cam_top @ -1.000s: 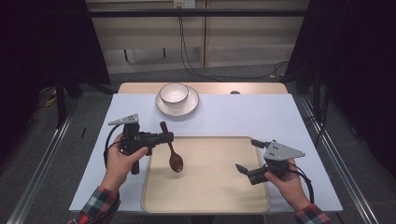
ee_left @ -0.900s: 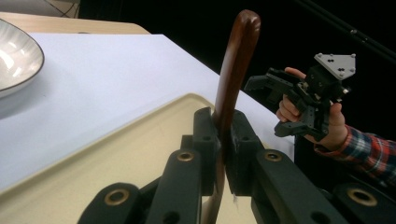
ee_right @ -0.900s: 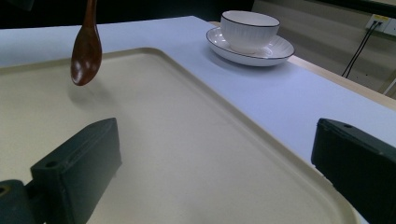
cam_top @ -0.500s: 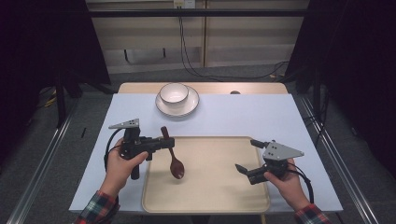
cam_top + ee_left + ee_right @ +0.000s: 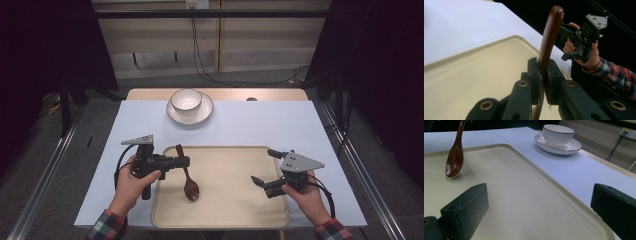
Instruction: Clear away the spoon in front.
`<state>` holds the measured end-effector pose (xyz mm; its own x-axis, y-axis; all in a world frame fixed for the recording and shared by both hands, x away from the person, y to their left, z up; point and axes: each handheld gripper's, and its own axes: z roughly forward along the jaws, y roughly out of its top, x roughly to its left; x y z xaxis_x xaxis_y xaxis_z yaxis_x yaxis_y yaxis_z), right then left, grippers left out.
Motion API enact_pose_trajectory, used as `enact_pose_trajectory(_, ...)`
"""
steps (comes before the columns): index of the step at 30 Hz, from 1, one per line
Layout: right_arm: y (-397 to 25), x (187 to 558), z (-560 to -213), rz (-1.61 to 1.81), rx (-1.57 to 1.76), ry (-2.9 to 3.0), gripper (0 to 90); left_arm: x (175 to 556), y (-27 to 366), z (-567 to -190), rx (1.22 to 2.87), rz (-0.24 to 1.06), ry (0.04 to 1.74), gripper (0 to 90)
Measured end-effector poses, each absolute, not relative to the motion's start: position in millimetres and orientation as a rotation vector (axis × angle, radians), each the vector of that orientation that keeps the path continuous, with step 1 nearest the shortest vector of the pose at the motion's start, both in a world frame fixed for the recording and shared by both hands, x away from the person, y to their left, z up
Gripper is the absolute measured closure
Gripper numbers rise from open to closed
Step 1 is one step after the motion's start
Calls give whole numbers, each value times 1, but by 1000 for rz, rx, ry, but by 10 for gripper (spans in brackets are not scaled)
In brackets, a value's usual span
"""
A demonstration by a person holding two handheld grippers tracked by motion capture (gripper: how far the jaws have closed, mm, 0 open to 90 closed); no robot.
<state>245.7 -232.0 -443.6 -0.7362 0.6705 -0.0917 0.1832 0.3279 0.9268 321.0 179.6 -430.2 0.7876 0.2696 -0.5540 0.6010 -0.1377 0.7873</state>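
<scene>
A dark brown wooden spoon (image 5: pixel 189 185) hangs bowl-down over the left part of the beige tray (image 5: pixel 235 210). My left gripper (image 5: pixel 184 161) is shut on its handle. In the left gripper view the jaws (image 5: pixel 543 73) pinch the spoon handle (image 5: pixel 551 27), which rises between them. The spoon bowl (image 5: pixel 454 162) sits very low over the tray (image 5: pixel 529 195); I cannot tell if it touches. My right gripper (image 5: pixel 265 168) hovers open over the tray's right side, nothing between its fingers (image 5: pixel 466 210).
A white bowl (image 5: pixel 186 99) stands on a white saucer (image 5: pixel 205 113) at the back of the light blue table (image 5: pixel 270 125), also seen as bowl (image 5: pixel 557 133) and saucer (image 5: pixel 571 147). The other hand's gripper (image 5: pixel 584 32) shows beyond the tray.
My left gripper has moved toward the near edge and lowered, carrying the spoon down over the tray. The right gripper has barely moved.
</scene>
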Motion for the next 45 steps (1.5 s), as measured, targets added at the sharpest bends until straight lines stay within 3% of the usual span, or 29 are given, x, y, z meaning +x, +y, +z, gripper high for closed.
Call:
enact_pose_trajectory(9,-231,246,-444,1394,736,2138,12,324,177,-437,1735,-318,680,832)
enact_pose_trajectory(14,-231,245,-444,1395,738,2141,12,327,177,-438,1792,-151,678,699)
enact_pose_trajectory(29,-229,243,-444,1388,725,2153,13,331,171,-438,1887,51,649,465)
enact_pose_trajectory(40,-231,243,-444,1388,715,2150,13,328,169,-436,1892,40,639,411)
enact_pose_trajectory(45,-231,244,-444,1389,718,2149,13,330,173,-434,1857,49,663,341)
